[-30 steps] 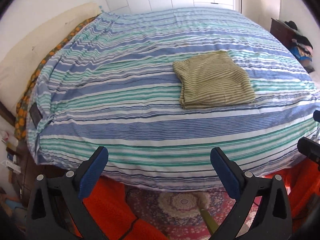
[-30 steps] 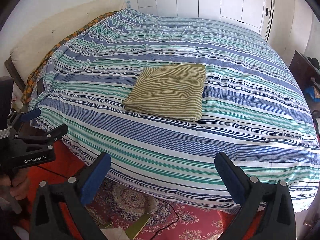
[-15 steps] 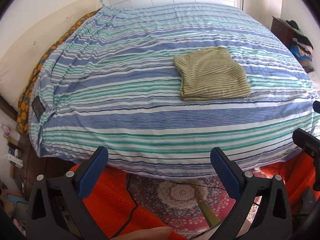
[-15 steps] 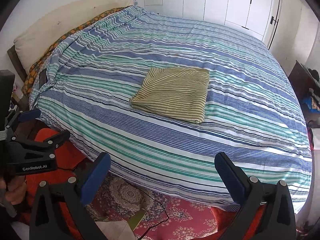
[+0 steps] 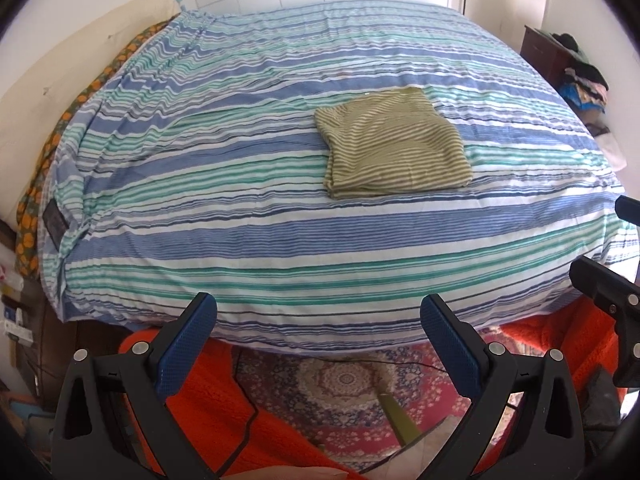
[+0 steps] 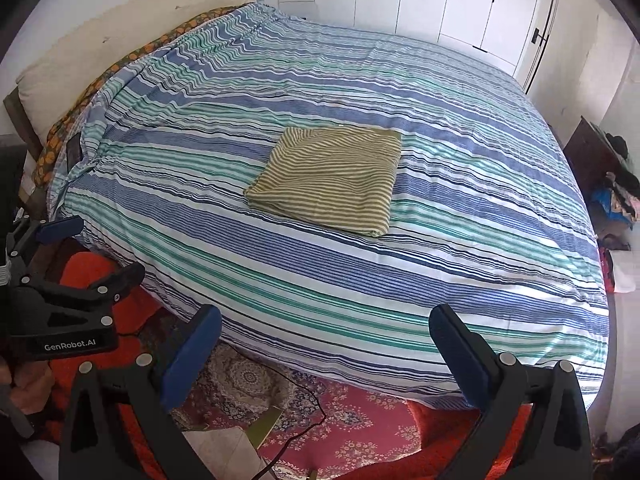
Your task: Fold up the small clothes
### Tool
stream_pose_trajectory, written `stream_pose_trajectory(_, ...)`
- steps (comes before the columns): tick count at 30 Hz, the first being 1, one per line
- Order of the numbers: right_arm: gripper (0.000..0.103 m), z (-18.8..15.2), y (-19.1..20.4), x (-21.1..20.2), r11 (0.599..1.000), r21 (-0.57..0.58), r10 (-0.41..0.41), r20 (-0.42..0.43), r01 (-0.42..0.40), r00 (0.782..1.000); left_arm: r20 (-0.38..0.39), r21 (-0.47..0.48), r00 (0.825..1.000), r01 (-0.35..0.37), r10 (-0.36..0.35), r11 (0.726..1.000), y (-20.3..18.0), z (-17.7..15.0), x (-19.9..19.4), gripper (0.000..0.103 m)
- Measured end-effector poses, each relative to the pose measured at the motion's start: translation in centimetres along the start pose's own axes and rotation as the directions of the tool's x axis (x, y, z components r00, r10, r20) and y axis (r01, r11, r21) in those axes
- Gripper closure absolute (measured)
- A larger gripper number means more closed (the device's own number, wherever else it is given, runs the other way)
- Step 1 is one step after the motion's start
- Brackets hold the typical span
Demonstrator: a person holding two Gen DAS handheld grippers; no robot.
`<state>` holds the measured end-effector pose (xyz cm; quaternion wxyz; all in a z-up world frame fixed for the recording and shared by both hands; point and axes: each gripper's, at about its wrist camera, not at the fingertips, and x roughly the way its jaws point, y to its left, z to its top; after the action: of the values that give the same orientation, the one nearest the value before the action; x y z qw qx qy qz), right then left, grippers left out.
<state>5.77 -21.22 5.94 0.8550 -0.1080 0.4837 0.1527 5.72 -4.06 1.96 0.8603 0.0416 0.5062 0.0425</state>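
An olive and cream striped garment (image 5: 394, 145) lies folded into a flat rectangle on the bed (image 5: 240, 240), right of the middle; it also shows in the right wrist view (image 6: 332, 178). My left gripper (image 5: 318, 312) is open and empty, held back beyond the bed's near edge, above the rug. My right gripper (image 6: 326, 320) is open and empty, also back from the near edge. The left gripper shows at the left edge of the right wrist view (image 6: 88, 248), and part of the right gripper at the right edge of the left wrist view (image 5: 600, 252).
The bed has a blue, green and white striped cover (image 6: 460, 240). A patterned rug (image 5: 344, 384) and orange-red fabric (image 5: 192, 408) lie on the floor below. A dark dresser with piled clothes (image 5: 576, 76) stands at the right. White cupboard doors (image 6: 460, 4) are behind.
Both grippers have drawn back and up from the bed, so more of the floor and rug shows. The folded garment has not moved. Both stay open.
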Motion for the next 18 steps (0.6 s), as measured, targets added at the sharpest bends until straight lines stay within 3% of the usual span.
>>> stream_pose_trajectory(10,0.001,-0.3,0.4,1.2,1.000,-0.011,0.006,-0.039,-0.006,0.999,-0.017,-0.005,1.000,0.002,-0.002,1.000,0.1,0.0,0.4,0.001)
stream_pose_trajectory(16,0.001,-0.1,0.2,1.0,0.998,0.016,0.061,-0.067,-0.060,0.996,-0.007,0.013,1.000,-0.010,0.010,1.000,-0.1,0.2,-0.1,0.001)
stream_pose_trajectory(18,0.001,-0.1,0.4,0.7,0.999,0.008,0.040,-0.064,-0.040,0.997,-0.009,0.016,1.000,-0.012,0.012,1.000,-0.1,0.3,-0.2,0.001)
